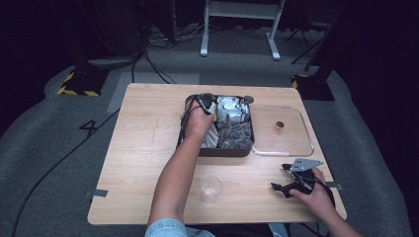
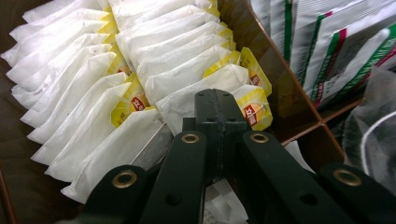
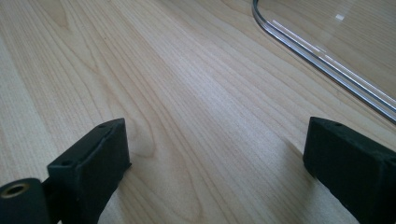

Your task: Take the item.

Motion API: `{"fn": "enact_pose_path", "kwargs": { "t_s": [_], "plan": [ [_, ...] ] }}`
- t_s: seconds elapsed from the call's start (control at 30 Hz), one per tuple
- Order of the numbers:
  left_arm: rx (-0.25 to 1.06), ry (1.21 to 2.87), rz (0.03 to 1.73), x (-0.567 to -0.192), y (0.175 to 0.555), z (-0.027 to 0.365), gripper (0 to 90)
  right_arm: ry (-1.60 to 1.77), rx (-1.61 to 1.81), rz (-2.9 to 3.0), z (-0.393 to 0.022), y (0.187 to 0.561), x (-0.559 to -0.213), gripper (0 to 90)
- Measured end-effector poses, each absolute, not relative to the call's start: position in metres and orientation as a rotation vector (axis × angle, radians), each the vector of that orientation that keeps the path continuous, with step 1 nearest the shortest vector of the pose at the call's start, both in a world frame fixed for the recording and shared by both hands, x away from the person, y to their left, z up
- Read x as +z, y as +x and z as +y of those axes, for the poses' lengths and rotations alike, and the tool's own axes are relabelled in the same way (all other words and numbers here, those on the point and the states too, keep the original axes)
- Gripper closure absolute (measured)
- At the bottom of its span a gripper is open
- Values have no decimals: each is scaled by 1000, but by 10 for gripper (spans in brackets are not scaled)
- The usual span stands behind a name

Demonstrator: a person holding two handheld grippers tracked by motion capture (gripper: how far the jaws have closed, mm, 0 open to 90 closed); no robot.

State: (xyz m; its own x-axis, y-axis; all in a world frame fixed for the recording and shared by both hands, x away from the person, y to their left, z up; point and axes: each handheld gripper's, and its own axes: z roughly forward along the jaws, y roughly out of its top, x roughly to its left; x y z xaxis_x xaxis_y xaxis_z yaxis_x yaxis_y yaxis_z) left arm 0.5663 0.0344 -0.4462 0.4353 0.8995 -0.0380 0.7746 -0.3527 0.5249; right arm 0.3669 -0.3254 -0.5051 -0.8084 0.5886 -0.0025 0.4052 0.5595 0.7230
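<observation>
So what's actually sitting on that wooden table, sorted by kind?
Dark compartmented box of tea bags and sachets: 1
Clear flat lid with a small round knob: 1
Clear plastic cup: 1
Handheld black grippers: 2, the left gripper with its fingers closed among the white tea bags, the right gripper open over the table
Total: 5

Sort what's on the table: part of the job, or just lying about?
In the job:
- left claw, shut among white paper tea sachets with yellow tags
- dark compartmented box

Lying about:
- clear plastic cup
- clear lid
- silver foil packets
- right claw, open over the wooden table
</observation>
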Motion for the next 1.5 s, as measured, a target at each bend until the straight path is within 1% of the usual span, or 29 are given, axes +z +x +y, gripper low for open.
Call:
{"fn": "enact_pose_path", "kwargs": {
  "t_s": [0.23,0.5,0.97,1.3,1.5],
  "plan": [
    [404,2220,1372,-435,564,34,900,829,1090,2551,-325,367,-505,70],
    [432,2199,1349,-423,563,39,900,830,1090,2552,-325,367,-505,70],
    [409,2133,1310,-402,560,53,900,828,1089,2550,-325,367,-505,70],
    [398,2112,1184,-369,542,68,900,829,1090,2551,-325,367,-505,70],
    [402,2135,1061,-349,525,78,900,820,1092,2556,-326,367,-505,70]
  ]
}}
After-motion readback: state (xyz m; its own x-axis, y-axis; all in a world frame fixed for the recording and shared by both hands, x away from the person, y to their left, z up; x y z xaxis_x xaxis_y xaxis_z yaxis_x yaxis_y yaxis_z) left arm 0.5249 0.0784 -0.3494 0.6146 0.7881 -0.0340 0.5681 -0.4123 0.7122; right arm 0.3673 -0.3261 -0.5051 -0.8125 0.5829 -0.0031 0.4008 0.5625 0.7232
